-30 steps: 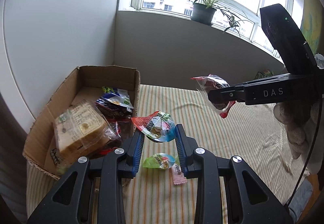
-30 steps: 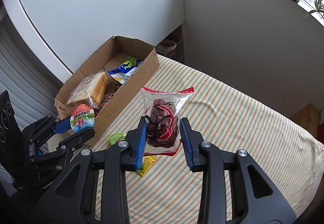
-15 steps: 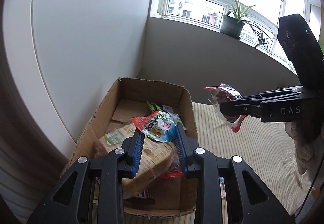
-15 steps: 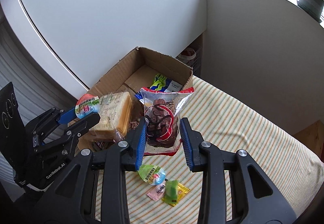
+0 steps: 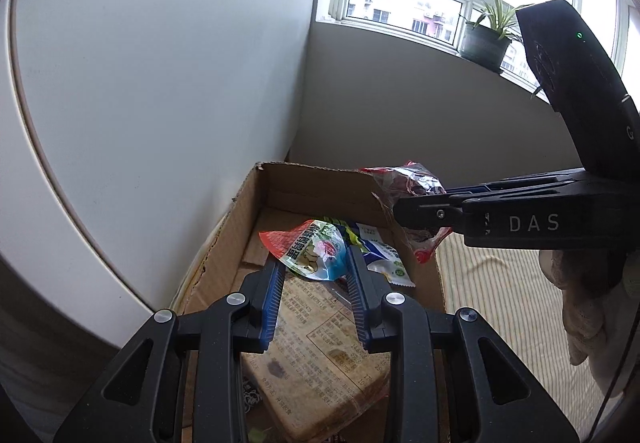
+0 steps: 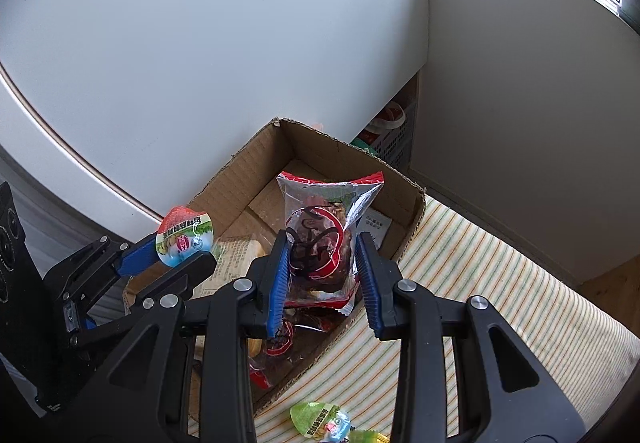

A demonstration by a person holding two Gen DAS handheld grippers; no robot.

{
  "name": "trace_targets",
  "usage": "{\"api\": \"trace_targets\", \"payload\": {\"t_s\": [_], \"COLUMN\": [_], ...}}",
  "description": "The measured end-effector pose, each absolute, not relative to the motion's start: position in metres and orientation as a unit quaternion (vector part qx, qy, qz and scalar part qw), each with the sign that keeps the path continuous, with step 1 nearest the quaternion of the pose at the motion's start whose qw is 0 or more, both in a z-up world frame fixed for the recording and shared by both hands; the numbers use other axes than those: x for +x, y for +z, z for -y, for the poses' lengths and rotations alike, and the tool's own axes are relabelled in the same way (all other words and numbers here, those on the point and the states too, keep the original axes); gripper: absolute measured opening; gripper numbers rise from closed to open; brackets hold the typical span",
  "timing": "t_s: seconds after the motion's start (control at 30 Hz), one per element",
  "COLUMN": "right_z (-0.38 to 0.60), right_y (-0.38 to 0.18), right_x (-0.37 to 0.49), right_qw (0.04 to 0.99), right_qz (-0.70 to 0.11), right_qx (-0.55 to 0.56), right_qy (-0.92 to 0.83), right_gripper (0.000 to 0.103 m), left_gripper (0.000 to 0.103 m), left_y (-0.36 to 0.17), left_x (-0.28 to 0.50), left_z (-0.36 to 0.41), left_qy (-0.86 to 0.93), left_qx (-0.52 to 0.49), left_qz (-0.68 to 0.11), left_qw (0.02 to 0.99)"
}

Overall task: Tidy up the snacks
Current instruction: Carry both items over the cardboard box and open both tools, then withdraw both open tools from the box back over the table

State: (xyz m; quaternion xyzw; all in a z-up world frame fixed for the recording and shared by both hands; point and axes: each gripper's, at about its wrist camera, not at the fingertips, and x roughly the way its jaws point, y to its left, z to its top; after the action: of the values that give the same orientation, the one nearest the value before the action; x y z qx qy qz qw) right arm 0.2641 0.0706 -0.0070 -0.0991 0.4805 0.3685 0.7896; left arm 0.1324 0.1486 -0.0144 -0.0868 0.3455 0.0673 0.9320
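Note:
My left gripper (image 5: 314, 263) is shut on a round jelly cup with a red, green and blue lid (image 5: 310, 253), held above the open cardboard box (image 5: 280, 185). It also shows in the right wrist view (image 6: 184, 241). My right gripper (image 6: 320, 263) is shut on a clear red-trimmed packet with a dark snack (image 6: 320, 239), held over the box (image 6: 404, 199) near its right wall. That packet shows in the left wrist view (image 5: 412, 183). A wrapped bread loaf (image 5: 324, 355) and a blue and white packet (image 5: 384, 259) lie in the box.
The box stands on a striped cloth (image 6: 500, 283) against a white wall. Another jelly cup (image 6: 320, 421) lies on the cloth by the box's near side. A basket (image 6: 394, 135) sits in the corner behind the box. A potted plant (image 5: 486, 39) stands on the windowsill.
Both grippers have moved toward the box with their snacks held. The left one now hangs over the box's inside, and the right one has come over the box's right wall.

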Motion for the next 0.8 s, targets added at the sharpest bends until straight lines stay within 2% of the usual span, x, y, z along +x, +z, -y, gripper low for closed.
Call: {"api": "trace_targets", "payload": {"t_s": [0.47, 0.67, 0.7, 0.73, 0.8], "right_z": [-0.083, -0.082, -0.081, -0.081, -0.08], "right_y": [-0.024, -0.022, -0.021, -0.02, -0.017], "right_x": [0.28, 0.28, 0.279, 0.278, 0.278], "right_qw": [0.783, 0.786, 0.788, 0.79, 0.793], "right_qz": [-0.492, -0.487, -0.485, -0.483, -0.479], "right_qx": [-0.1, -0.101, -0.102, -0.103, -0.102], "right_qy": [0.367, 0.366, 0.365, 0.363, 0.361], "right_gripper": [0.036, 0.054, 0.059, 0.062, 0.069], "left_gripper": [0.03, 0.032, 0.038, 0.05, 0.062], "left_y": [-0.025, -0.025, -0.025, -0.025, -0.023], "left_x": [0.146, 0.145, 0.145, 0.145, 0.144], "left_z": [-0.157, -0.159, -0.159, -0.159, -0.159], "left_qy": [0.076, 0.08, 0.083, 0.086, 0.088], "left_qx": [-0.084, -0.085, -0.085, -0.085, -0.084], "left_qz": [-0.366, -0.367, -0.368, -0.366, -0.362], "left_qw": [0.924, 0.923, 0.922, 0.923, 0.924]}}
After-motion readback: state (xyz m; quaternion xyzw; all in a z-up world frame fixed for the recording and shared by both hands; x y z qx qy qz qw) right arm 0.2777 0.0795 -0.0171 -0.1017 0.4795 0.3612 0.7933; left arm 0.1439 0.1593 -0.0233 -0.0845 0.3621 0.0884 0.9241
